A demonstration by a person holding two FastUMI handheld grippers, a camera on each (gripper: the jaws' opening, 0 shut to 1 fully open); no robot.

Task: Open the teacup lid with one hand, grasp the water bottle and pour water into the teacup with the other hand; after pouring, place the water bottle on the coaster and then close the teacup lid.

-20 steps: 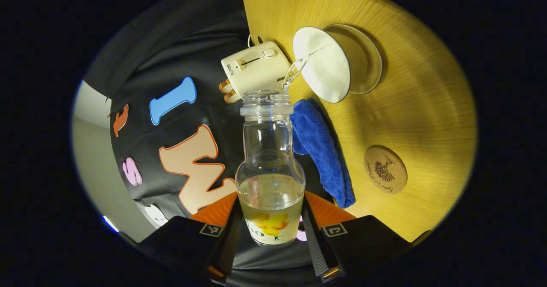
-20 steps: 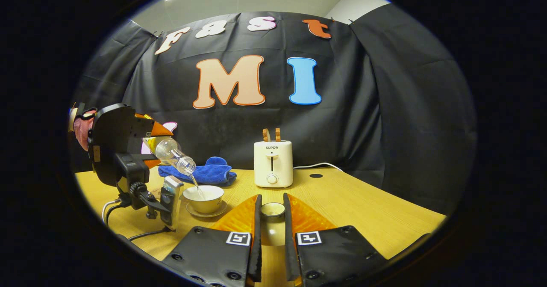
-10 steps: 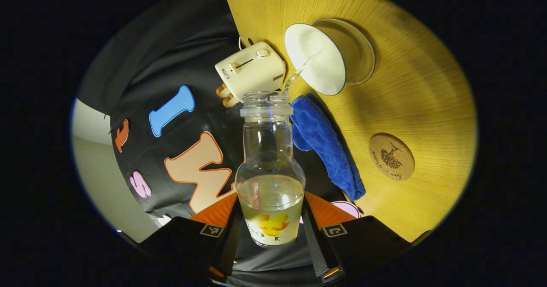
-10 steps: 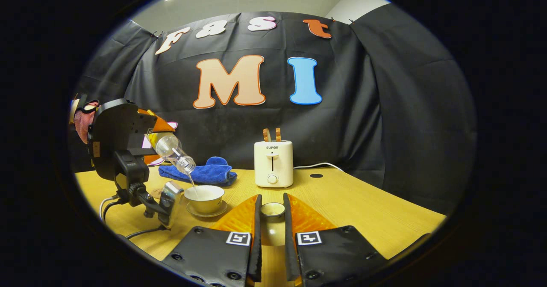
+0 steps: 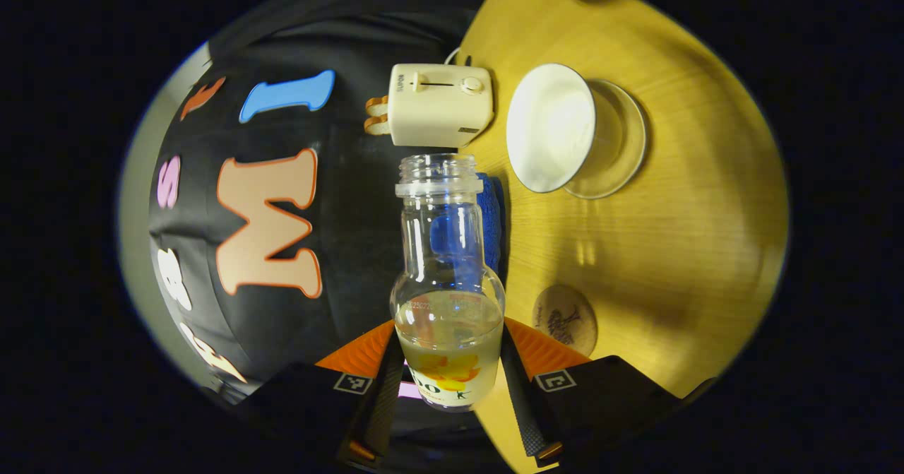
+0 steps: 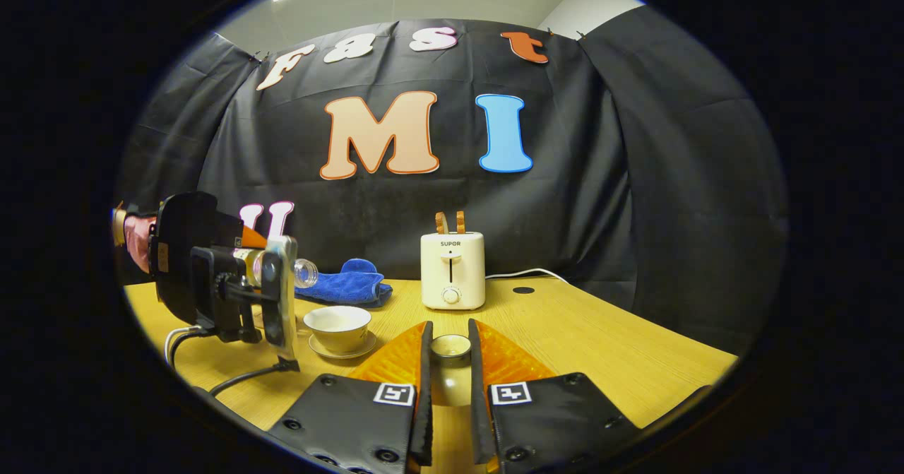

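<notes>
My left gripper (image 5: 448, 333) is shut on a clear water bottle (image 5: 446, 248) with a yellow label, partly full, its mouth uncapped. Past the mouth, a white teacup (image 5: 549, 126) stands open on a glass saucer (image 5: 625, 142). A round cork coaster (image 5: 565, 317) lies on the wooden table close to my right finger. In the right gripper view the left gripper (image 6: 256, 251) holds the bottle (image 6: 300, 273) about level, up and left of the teacup (image 6: 337, 321). My right gripper (image 6: 449, 333) is shut on the teacup lid (image 6: 450, 347), held above the table.
A cream toaster (image 6: 452, 269) with toast stands at the back of the table (image 6: 600, 347), its cord trailing right. A blue cloth (image 6: 349, 287) lies behind the teacup. A person's hand (image 6: 134, 237) holds the left gripper, with cables (image 6: 187, 336) under it.
The stream of water into the teacup has stopped. The left gripper has tipped the bottle back from mouth-down to about level and drawn it left. The right gripper has not moved.
</notes>
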